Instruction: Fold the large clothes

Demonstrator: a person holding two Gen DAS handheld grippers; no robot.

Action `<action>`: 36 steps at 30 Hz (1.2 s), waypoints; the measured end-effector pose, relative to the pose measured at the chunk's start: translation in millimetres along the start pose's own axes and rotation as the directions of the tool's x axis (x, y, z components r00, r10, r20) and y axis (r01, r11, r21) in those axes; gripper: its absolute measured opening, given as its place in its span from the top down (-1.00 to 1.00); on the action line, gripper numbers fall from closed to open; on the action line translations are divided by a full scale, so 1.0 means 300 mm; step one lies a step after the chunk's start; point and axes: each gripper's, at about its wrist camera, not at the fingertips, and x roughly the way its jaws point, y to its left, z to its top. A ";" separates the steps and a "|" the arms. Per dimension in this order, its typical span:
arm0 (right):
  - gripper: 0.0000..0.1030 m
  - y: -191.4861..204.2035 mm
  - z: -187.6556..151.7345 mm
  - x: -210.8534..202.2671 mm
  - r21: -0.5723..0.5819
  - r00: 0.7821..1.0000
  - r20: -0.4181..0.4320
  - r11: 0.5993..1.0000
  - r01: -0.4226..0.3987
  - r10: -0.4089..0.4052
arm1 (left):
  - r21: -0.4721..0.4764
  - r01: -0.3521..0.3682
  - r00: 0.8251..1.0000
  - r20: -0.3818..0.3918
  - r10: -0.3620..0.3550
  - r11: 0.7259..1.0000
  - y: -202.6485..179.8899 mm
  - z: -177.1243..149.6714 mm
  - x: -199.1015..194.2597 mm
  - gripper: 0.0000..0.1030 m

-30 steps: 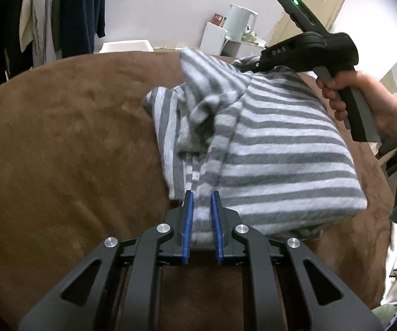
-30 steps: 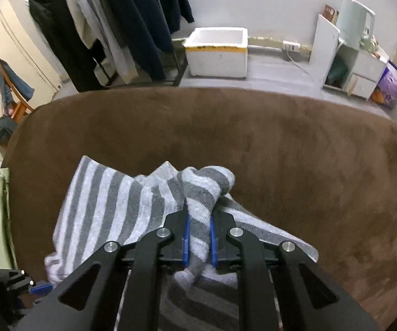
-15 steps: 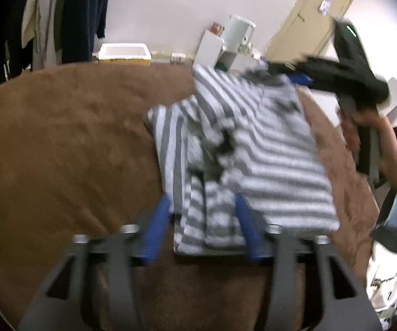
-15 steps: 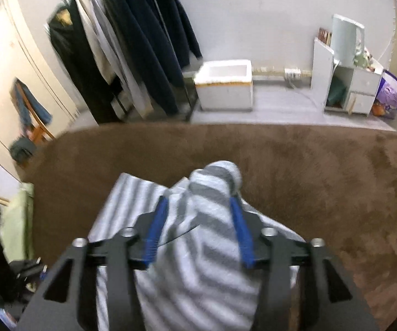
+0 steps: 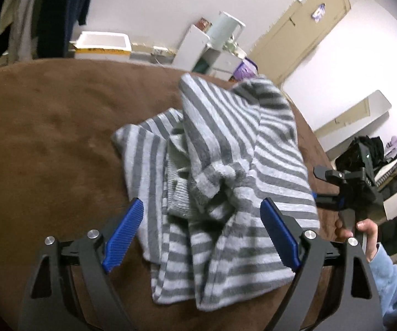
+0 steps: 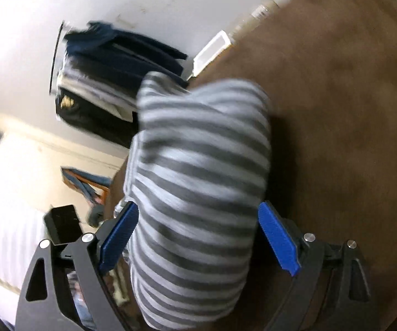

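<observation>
- Both grippers have let go since a second ago: the left gripper (image 5: 201, 237), then pinched on the near hem of the striped garment (image 5: 226, 171), now stands with its blue pads (image 5: 124, 240) spread wide, nothing between them under grip.
- Right gripper (image 6: 198, 237): then clamped on a twisted bunch of cloth, now likewise wide open; the striped garment (image 6: 198, 182) bulges in the gap between its pads (image 6: 277, 241), loose, with no pad seen pressing on it. Its view has rolled strongly and is blurred, so the tool is in motion.
- In the left view the right gripper (image 5: 342, 190) sits off the garment's right edge, apart from the cloth, held in the person's hand (image 5: 364, 231).
- Location: the garment lies in a bundle on the brown plush surface (image 5: 46, 138), just ahead of the left pads, right of centre.
- Orientation: its long axis runs from the near edge by the left gripper away toward the far wall, leaning slightly right. The far end rises in a peaked fold; a ribbed cuff or hem is tucked in the middle; a flatter flap extends leftward.
- Meaning for the task (judgement): one fold has been laid and released, yet the pile is lumpy and uneven. A re-grip and smoothing, or a further fold across the long axis, probably follows.
</observation>
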 end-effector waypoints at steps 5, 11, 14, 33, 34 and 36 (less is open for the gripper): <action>-0.71 -0.079 -0.023 0.041 0.085 0.997 -0.023 0.994 -0.068 0.070 | -0.011 -0.024 0.999 -0.048 0.023 1.000 0.030 -0.006 0.079 -0.75; -0.79 -0.082 -0.024 0.081 0.092 0.992 -0.027 0.988 -0.124 0.127 | -0.077 0.010 0.998 -0.054 -0.014 0.997 0.095 -0.018 0.093 -0.84; -0.84 -0.089 -0.022 0.104 0.098 0.988 -0.028 0.984 -0.148 0.151 | -0.109 0.064 0.995 -0.066 -0.072 0.992 0.122 -0.022 0.119 -0.84; -0.13 -0.029 -0.020 0.143 0.039 0.993 0.031 0.993 -0.115 0.114 | -0.126 0.240 0.970 -0.002 -0.242 0.963 0.139 -0.040 0.163 -0.06; -0.11 -0.032 -0.027 0.135 0.038 0.993 0.034 0.992 -0.118 0.117 | -0.116 0.236 0.971 0.003 -0.237 0.965 0.128 -0.039 0.156 -0.05; -0.10 -0.022 -0.030 0.125 0.032 0.991 0.040 0.991 -0.127 0.125 | -0.111 0.238 0.971 0.011 -0.238 0.965 0.119 -0.037 0.140 -0.05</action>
